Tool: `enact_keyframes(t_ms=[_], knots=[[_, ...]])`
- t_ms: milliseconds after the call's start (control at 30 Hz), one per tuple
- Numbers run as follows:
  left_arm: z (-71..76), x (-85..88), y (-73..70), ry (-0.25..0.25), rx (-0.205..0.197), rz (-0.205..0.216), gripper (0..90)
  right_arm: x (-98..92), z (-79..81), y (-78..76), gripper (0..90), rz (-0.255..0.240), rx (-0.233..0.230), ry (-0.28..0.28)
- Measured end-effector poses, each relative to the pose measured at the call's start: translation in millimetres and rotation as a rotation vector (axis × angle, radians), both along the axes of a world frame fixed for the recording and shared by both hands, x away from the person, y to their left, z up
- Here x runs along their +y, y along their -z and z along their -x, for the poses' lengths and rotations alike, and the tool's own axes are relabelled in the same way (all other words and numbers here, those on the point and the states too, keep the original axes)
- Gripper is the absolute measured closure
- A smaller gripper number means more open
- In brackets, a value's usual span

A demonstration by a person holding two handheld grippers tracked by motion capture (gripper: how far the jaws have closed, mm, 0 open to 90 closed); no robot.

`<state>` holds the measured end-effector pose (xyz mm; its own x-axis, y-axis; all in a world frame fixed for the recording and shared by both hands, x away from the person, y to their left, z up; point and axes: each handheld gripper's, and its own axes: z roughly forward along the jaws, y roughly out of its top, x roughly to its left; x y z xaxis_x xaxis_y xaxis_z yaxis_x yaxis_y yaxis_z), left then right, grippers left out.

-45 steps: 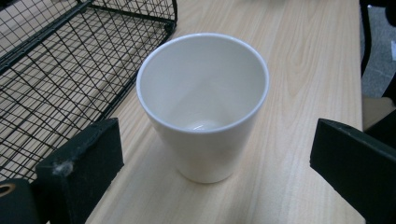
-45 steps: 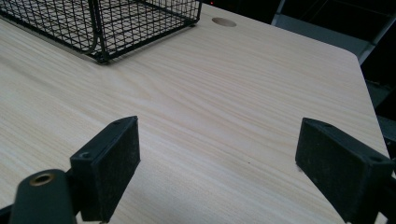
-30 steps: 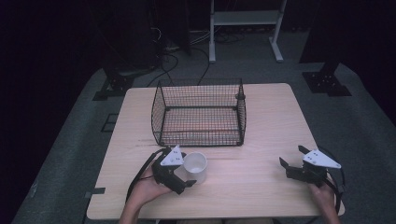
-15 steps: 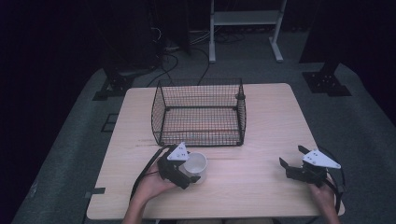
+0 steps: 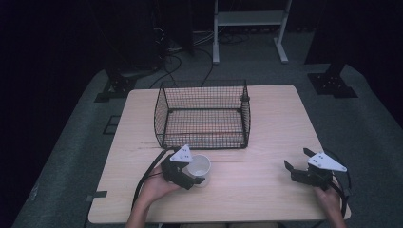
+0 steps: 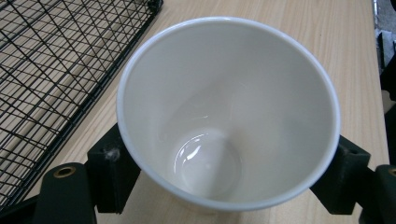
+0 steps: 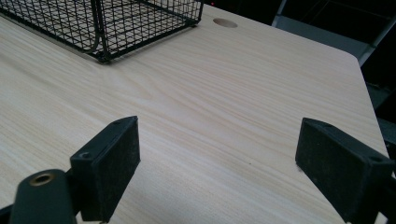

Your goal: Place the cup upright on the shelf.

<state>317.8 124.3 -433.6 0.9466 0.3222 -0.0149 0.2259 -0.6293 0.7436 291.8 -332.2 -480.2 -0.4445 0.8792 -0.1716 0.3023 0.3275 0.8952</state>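
A white cup (image 5: 201,164) stands upright and empty on the wooden table (image 5: 271,128), just in front of the wire basket (image 5: 204,138). My left gripper (image 5: 196,171) has just been closing and is now shut on the cup. In the left gripper view the cup (image 6: 229,116) sits between the jaws of the left gripper (image 6: 228,175), and both black pads (image 6: 112,170) press on its sides. Near the table's front right corner my right gripper (image 5: 297,159) stands open. Its jaws in the right gripper view (image 7: 224,163) are wide apart over bare wood.
The black wire basket (image 7: 107,18) is empty and open at the top, in the middle of the table. Bare tabletop lies between the two grippers. Dark floor, cables and a white rack leg (image 5: 216,33) lie beyond the far edge.
The left gripper moved slightly forward around the cup and its jaws shut on the cup's sides. The right gripper has not moved.
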Motion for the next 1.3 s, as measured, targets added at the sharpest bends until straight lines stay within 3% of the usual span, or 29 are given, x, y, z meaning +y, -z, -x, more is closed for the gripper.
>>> enact_keyframes(t_ms=[367,800,1300], knots=[[-2.6,5.2,-12.7,0.009,-0.012,0.059,21.5,-0.6,-0.1,-0.1,13.1,-0.009,0.0,0.001],[-8.2,8.4,-24.9,0.031,-0.01,0.076,21.6,-1.4,-0.1,-0.2,13.1,-0.015,0.001,0.005],[-18.0,11.8,-52.7,0.036,-0.054,0.099,21.6,-1.5,-0.2,-0.2,13.1,-0.016,0.002,0.004]])
